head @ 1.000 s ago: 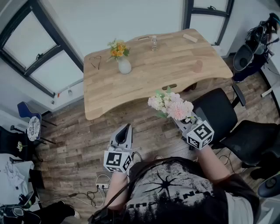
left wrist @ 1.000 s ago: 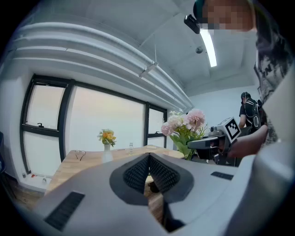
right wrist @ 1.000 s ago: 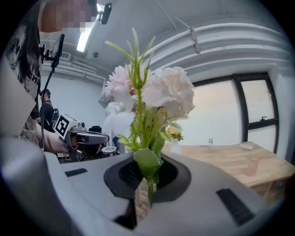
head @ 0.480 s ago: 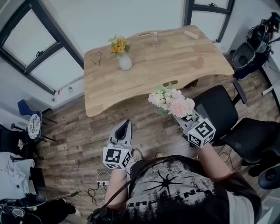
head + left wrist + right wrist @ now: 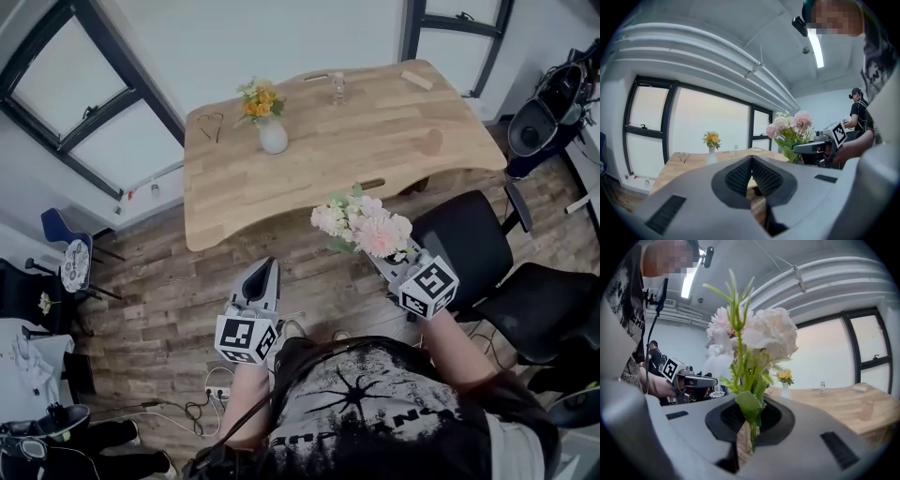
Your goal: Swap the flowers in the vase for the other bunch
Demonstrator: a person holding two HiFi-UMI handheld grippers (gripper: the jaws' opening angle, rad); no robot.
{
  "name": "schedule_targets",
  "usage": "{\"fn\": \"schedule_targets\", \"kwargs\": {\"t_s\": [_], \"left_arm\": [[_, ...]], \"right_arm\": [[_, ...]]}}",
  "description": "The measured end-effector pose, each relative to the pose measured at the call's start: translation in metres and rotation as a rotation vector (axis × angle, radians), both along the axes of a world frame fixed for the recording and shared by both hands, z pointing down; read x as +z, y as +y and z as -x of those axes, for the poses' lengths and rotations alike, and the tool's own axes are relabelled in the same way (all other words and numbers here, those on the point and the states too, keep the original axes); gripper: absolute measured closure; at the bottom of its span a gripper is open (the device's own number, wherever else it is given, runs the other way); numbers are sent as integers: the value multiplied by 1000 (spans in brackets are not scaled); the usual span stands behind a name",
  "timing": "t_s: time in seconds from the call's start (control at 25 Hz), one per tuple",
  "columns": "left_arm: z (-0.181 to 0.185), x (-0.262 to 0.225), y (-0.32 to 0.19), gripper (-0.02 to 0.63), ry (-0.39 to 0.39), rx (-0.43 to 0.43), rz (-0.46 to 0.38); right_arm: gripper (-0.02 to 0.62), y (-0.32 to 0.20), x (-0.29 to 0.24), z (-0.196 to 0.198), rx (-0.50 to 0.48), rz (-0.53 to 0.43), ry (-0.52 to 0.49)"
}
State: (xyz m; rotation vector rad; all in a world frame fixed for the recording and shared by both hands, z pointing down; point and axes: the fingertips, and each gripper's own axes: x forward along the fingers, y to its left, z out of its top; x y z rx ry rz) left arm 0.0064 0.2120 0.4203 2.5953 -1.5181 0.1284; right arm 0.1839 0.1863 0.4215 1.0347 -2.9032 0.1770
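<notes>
The right claw (image 5: 750,423) is grasping the pink-and-white flower bunch (image 5: 364,225), so the clenched, empty left claw (image 5: 751,162) is likely needing to open before lifting the orange flowers (image 5: 257,99) from the far white ceramic vase (image 5: 273,140).

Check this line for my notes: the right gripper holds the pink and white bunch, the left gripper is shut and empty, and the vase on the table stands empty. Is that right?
Not quite. The vase holds an orange and yellow bunch, as the head view shows. The rest stands: right gripper holding the pink and white bunch, left gripper shut and empty.
</notes>
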Motion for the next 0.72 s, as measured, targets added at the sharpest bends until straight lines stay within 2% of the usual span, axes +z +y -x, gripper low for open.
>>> {"fn": "schedule_targets", "kwargs": {"t_s": [0.16, 0.44, 0.72], "left_arm": [[1, 4, -8, 592, 23, 0, 19], [10, 9, -31, 592, 13, 22, 30], [40, 23, -68, 592, 25, 48, 57]], "right_arm": [[563, -9, -2, 3, -3, -7, 1], [563, -32, 3, 12, 19, 11, 2], [563, -67, 14, 39, 54, 30, -2]]}}
